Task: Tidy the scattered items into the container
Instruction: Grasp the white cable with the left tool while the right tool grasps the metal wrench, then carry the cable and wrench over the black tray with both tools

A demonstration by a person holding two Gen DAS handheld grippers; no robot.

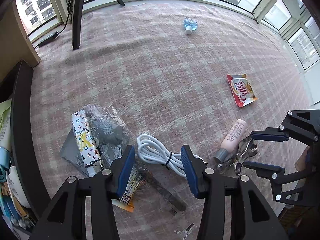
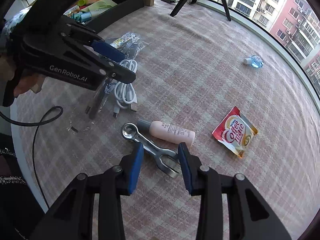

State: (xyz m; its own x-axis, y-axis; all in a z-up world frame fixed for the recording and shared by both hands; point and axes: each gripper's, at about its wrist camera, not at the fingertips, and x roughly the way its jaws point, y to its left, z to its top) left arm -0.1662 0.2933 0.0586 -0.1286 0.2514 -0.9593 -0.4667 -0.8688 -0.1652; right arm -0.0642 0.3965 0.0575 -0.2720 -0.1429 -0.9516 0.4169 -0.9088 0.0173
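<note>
Fingers of the left gripper (image 1: 158,166) stand apart astride a white cable (image 1: 154,150), the right gripper (image 2: 161,165) apparently unclamped around a metal tool (image 2: 152,150).

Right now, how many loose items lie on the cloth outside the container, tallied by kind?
Bottles: 2, the pink bottle and the small blue bottle
Sachets and packets: 2, the coffee creamer sachet and the orange snack packet
Cables: 1, the white cable
Metal tools: 1, the metal tool
Plastic bags: 1, the clear bag
Total: 7
</note>
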